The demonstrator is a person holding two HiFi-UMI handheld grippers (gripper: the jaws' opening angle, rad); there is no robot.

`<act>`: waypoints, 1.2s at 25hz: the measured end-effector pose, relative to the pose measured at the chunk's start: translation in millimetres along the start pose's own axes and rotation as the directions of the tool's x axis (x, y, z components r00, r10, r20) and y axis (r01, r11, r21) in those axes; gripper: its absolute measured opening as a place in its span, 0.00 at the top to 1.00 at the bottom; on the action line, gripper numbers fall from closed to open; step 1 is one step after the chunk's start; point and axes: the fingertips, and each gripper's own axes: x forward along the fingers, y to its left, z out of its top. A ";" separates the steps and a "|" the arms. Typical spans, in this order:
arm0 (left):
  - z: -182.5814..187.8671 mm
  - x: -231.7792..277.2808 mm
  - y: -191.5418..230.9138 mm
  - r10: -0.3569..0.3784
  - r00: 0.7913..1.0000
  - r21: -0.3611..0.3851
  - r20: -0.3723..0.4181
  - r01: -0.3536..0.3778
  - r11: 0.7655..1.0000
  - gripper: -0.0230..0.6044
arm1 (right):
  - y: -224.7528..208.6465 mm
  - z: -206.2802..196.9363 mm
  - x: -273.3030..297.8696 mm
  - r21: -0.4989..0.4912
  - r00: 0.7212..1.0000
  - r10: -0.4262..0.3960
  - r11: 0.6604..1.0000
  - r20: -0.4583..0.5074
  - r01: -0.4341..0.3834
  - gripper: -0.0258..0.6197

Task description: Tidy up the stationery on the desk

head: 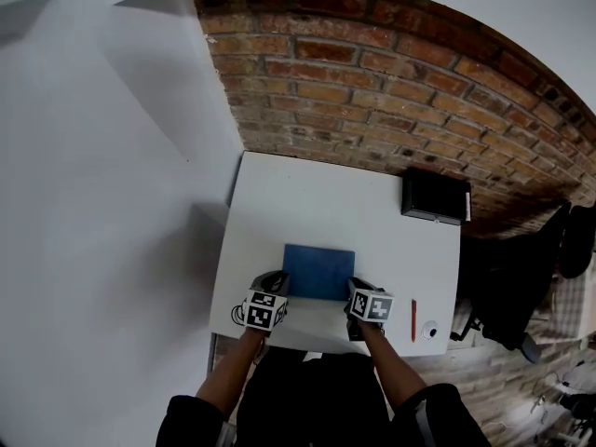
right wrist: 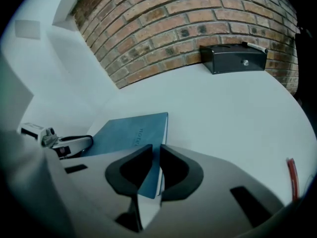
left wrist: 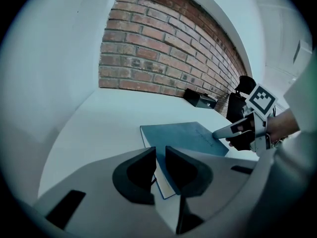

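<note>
Notebook point(head: 319, 271): blue, closed, lying flat on the white counter point(head: 307, 203), mid-width, close to the near edge; being held at both near corners.
L gripper point(head: 272, 281): clamping the notebook's near-left corner; in left gripper view, jaws standing nearly together w/ the cover edge pinched between them; pointing fwd and down.
R gripper point(head: 359, 291): gripping the near-right corner the same way; in right gripper view, corner running in between the two dark pads, narrow gap only.
Grippers vs. each other: sitting at opposite ends of the notebook's near edge, marker cubes facing up in head view.
Black box point(head: 435, 196): standing at the counter's far-right corner, against the brick wall point(head: 372, 91), well apart from the notebook.
Red pen point(head: 413, 319): lying on the counter just right of the R gripper, pointing roughly front-to-back, not touching the notebook.
Round white item point(head: 429, 330): sitting beside the pen near the near-right corner; too small to tell what.
Arms: dark sleeves reaching in from the bottom of head view.
</note>
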 end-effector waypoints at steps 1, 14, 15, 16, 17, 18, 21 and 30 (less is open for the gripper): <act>-0.8 -1.5 1.2 0.006 1.000 -0.003 0.002 -0.006 1.000 0.85 | 1.6 -0.4 0.7 -0.007 1.000 0.003 1.000 -0.002 -0.003 0.86; 12.0 4.4 17.4 0.015 1.000 0.171 -0.012 -0.013 0.985 0.85 | 6.1 4.4 -19.1 0.104 0.988 -0.039 0.994 0.150 0.023 0.84; 19.1 8.3 17.1 0.005 1.000 0.209 -0.015 -0.002 0.978 0.85 | 8.1 1.6 -21.7 0.134 0.988 -0.040 0.991 0.151 0.020 0.84; 25.6 14.2 16.0 -0.009 1.000 0.244 -0.019 0.013 0.970 0.83 | 10.2 -1.8 -24.5 0.171 0.987 -0.041 0.985 0.152 0.014 0.84; 30.9 21.8 14.1 -0.025 0.999 0.277 -0.025 0.031 0.960 0.82 | 11.8 -6.0 -27.9 0.210 0.987 -0.044 0.978 0.154 0.011 0.84; 34.8 30.4 10.9 -0.044 0.998 0.305 -0.034 0.052 0.951 0.79 | 12.4 -11.3 -32.1 0.246 0.987 -0.052 0.969 0.154 0.013 0.84; 44.1 51.1 -4.0 -0.103 0.991 0.376 -0.086 0.128 0.918 0.70 | 14.3 -33.0 -40.3 0.354 0.989 -0.064 0.935 0.133 0.012 0.84; 45.4 90.5 -15.9 -0.196 0.959 0.439 -0.204 0.268 0.857 0.62 | 60.4 -69.1 -16.6 0.343 0.994 0.096 0.933 0.055 -0.109 0.73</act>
